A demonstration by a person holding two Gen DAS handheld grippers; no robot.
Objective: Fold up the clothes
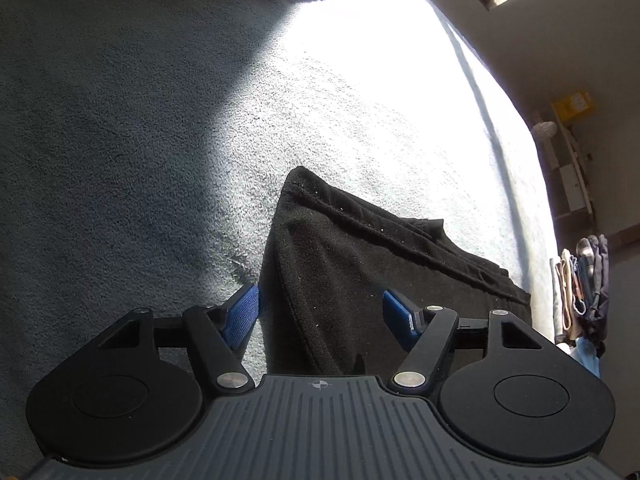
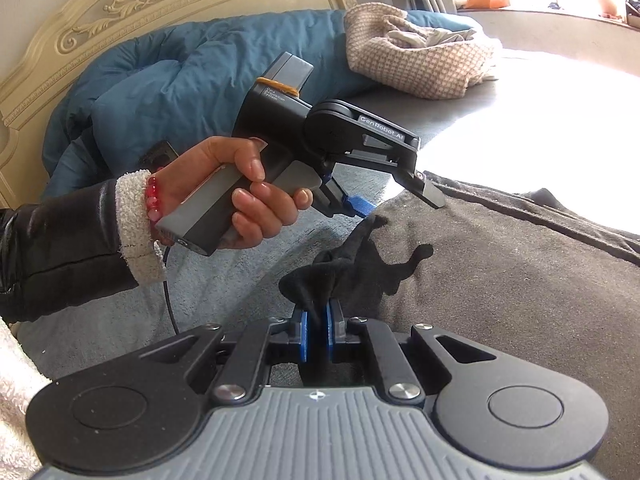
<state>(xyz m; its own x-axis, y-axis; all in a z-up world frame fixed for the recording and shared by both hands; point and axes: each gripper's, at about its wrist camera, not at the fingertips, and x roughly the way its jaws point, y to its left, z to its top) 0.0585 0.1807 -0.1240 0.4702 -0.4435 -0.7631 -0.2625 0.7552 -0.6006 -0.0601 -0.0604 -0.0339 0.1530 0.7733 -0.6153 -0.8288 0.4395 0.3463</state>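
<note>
Dark garment on bed, R gripper pinching a bunched corner, L gripper wide open over it.

R gripper [image 2: 316,330]: blue pads nearly together, clamped on a wad of the black garment [image 2: 500,280], cloth bulging up just past the tips. Rest of garment spread flat on the grey bed cover [image 2: 100,320], running away to the right in R wrist view, seam edge along its far side. L gripper [image 1: 320,312] [image 2: 396,204]: fingers spread far apart, nothing between pads, tips just above the cloth's edge. In L wrist view, garment lying under the gap, long axis diagonal, its pointed corner aimed up-left, away from cam, towards the sunlit patch. Hand [image 2: 224,192] w/ fleecy cuff on L handle. Blue duvet [image 2: 160,92] and checked cloth [image 2: 416,60] by headboard [image 2: 100,12], well apart.
</note>
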